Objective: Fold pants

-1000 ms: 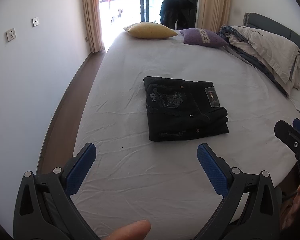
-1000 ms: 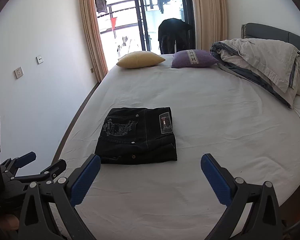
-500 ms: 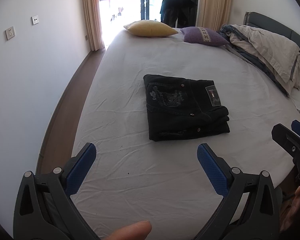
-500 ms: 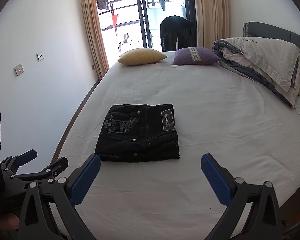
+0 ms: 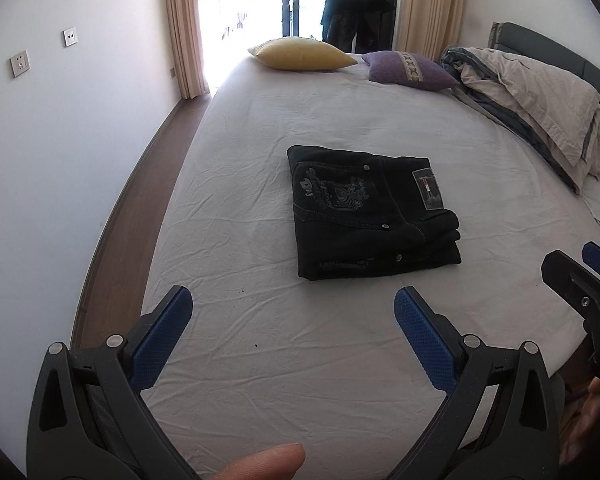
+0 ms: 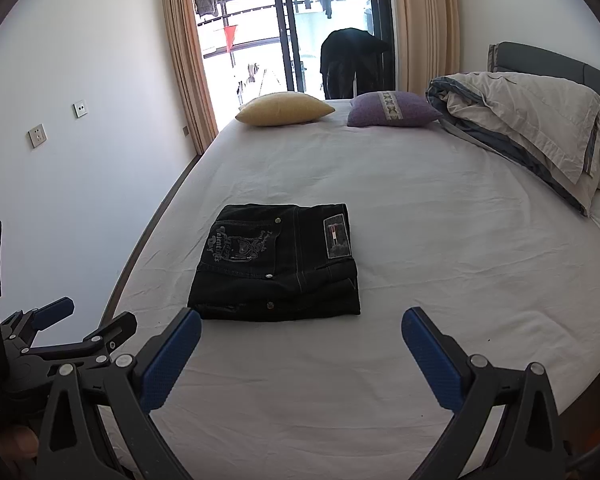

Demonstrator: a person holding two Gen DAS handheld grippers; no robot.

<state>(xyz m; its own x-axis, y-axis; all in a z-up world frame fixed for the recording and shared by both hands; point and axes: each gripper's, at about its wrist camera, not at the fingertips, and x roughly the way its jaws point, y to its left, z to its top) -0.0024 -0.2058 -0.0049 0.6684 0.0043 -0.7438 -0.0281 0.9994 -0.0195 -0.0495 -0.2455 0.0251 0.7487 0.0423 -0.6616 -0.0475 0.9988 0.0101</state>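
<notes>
While folded, pants label-side right.

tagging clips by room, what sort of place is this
Most likely a home bedroom: a wide bed with a yellow pillow, a bundled duvet, and curtains at a balcony door.

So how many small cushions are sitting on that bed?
2. A yellow cushion lies at the far end of the bed near the balcony door; a purple cushion lies just right of it. The heaped bedding could hide more.
</notes>
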